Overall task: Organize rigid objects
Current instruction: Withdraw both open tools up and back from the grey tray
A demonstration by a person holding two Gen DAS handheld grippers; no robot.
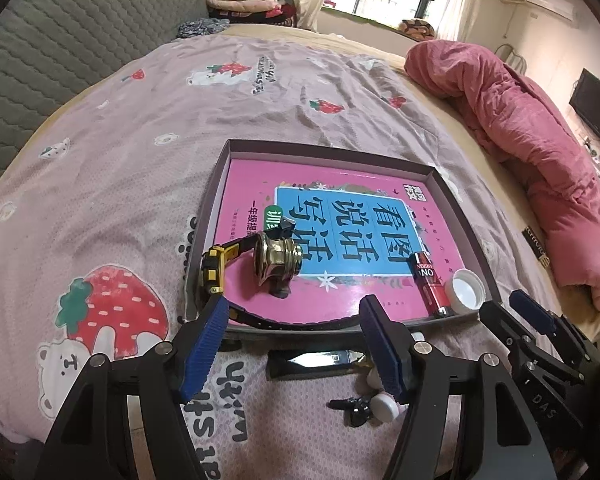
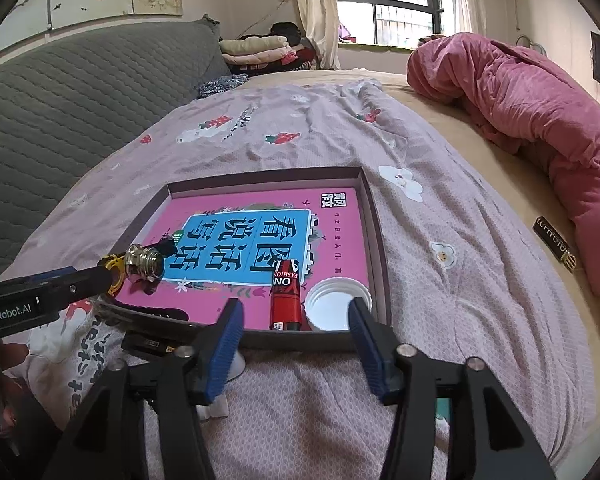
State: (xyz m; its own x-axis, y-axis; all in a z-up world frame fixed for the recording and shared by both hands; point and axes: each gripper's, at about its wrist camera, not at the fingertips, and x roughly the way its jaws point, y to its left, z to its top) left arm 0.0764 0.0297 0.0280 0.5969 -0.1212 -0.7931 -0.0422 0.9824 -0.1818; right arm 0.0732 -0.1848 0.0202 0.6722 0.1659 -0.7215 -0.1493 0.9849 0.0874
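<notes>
both grippers, left gripper (image 1: 292,316) and right gripper (image 2: 296,316), wide, hold nothing. tray (image 1: 464,208) has bell (image 1: 278,258), red tube (image 1: 430,282), white cap (image 1: 466,290). small white cap (image 1: 384,408) waits on bed; grab softly, lift over tray wall.

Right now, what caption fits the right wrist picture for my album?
Open right gripper hovers at the tray holding a red can and white cap.

Shiny brass bell (image 1: 277,261), glossy pink book cover (image 1: 340,296), white plastic cap (image 2: 332,307), matt textured cloth bedsheet (image 1: 140,128), ribbed blue gripper pads (image 1: 204,344).
</notes>
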